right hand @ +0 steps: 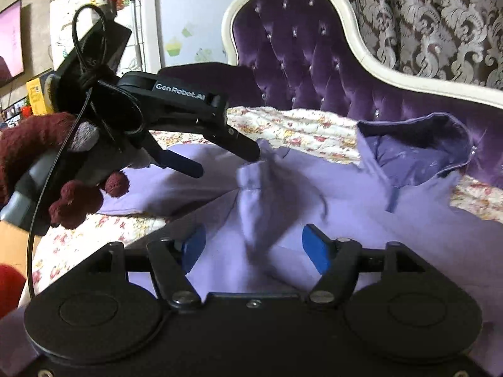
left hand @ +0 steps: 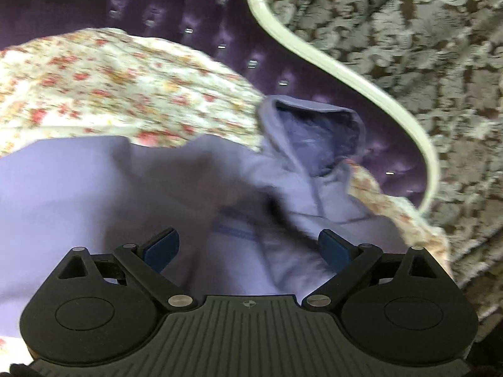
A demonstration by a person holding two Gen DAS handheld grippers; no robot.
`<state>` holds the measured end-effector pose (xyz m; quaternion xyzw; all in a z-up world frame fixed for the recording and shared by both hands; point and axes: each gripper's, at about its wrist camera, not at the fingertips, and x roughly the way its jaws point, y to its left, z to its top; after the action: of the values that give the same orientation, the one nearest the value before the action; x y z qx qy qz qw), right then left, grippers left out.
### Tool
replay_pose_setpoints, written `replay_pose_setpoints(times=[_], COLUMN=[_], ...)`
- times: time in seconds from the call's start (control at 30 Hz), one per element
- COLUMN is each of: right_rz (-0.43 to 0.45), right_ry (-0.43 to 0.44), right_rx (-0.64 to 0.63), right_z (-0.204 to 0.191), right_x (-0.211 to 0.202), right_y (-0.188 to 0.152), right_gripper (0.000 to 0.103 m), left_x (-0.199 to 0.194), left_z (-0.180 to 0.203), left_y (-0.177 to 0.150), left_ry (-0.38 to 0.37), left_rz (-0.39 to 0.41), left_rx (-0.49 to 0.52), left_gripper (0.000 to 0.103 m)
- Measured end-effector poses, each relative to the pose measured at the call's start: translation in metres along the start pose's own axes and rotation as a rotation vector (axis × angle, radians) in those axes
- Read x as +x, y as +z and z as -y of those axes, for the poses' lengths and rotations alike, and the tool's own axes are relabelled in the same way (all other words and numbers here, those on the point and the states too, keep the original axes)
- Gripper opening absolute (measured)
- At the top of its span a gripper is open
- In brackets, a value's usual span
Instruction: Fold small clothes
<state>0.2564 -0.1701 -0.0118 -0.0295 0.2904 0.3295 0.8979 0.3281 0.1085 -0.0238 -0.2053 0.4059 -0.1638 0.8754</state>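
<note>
A lavender hoodie (left hand: 94, 188) (right hand: 345, 194) lies spread on a floral quilt (left hand: 110, 88) (right hand: 298, 128), its hood (left hand: 314, 132) (right hand: 415, 144) open toward the sofa back. In the right wrist view a sleeve with its cuff (right hand: 250, 176) is laid across the hoodie's body. My right gripper (right hand: 254, 246) is open low over it; a blurred ridge of the sleeve runs between the blue pads without being pressed. My left gripper (left hand: 248, 248) (right hand: 226, 163) is open too, held by a hand in a maroon glove (right hand: 31, 144), with its upper fingertip close to the cuff.
A purple tufted sofa back (right hand: 314, 62) (left hand: 204, 15) with a white frame (right hand: 361, 47) (left hand: 345, 72) rises behind the quilt. A patterned curtain (right hand: 424, 15) (left hand: 408, 47) hangs beyond it. A screen (right hand: 9, 40) and cluttered shelves stand far left. A black cable (right hand: 31, 251) hangs from the left gripper.
</note>
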Motion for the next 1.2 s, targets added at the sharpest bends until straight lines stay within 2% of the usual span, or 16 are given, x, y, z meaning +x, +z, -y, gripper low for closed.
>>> replay_pose_setpoints(times=[0.17, 0.27, 0.37, 0.47, 0.53, 0.6, 0.7, 0.8, 0.9, 0.97, 1.07, 1.2], right_rz=[0.006, 0.015, -0.006, -0.049, -0.051, -0.054, -0.086, -0.104, -0.128, -0.101, 0.013, 0.057], right_ry=[-0.015, -0.053, -0.103, -0.160, -0.195, -0.240, -0.367, -0.441, -0.479, -0.435, -0.327, -0.301], right_rx=[0.075, 0.151, 0.189, 0.224, 0.237, 0.250, 0.286, 0.383, 0.413, 0.433, 0.497, 0.505], right_z=[0.022, 0.045, 0.067, 0.093, 0.108, 0.124, 0.148, 0.171, 0.181, 0.187, 0.199, 0.224], right_x=[-0.025, -0.039, -0.051, -0.054, -0.054, -0.053, -0.056, -0.071, -0.091, -0.110, -0.137, -0.126], right_y=[-0.011, -0.019, -0.030, -0.042, -0.047, -0.053, -0.065, -0.084, -0.094, -0.095, -0.082, -0.053], right_gripper=[0.072, 0.072, 0.072, 0.072, 0.072, 0.072, 0.071, 0.058, 0.062, 0.062, 0.064, 0.064], left_x=[0.006, 0.020, 0.031, 0.049, 0.062, 0.067, 0.067, 0.066, 0.066, 0.066, 0.066, 0.064], left_z=[0.014, 0.022, 0.043, 0.065, 0.068, 0.067, 0.064, 0.063, 0.062, 0.061, 0.060, 0.058], left_y=[-0.008, -0.017, -0.031, -0.045, -0.050, -0.051, -0.048, -0.049, -0.050, -0.051, -0.054, -0.061], left_ry=[-0.044, 0.027, 0.068, 0.163, 0.214, 0.226, 0.224, 0.241, 0.224, 0.218, 0.206, 0.201], left_rz=[-0.037, -0.086, -0.085, -0.100, -0.116, -0.118, -0.127, -0.123, -0.116, -0.110, -0.092, -0.043], left_rx=[0.018, 0.062, 0.200, 0.376, 0.438, 0.462, 0.471, 0.496, 0.499, 0.507, 0.508, 0.497], left_gripper=[0.099, 0.099, 0.099, 0.099, 0.099, 0.099, 0.099, 0.100, 0.100, 0.101, 0.102, 0.103])
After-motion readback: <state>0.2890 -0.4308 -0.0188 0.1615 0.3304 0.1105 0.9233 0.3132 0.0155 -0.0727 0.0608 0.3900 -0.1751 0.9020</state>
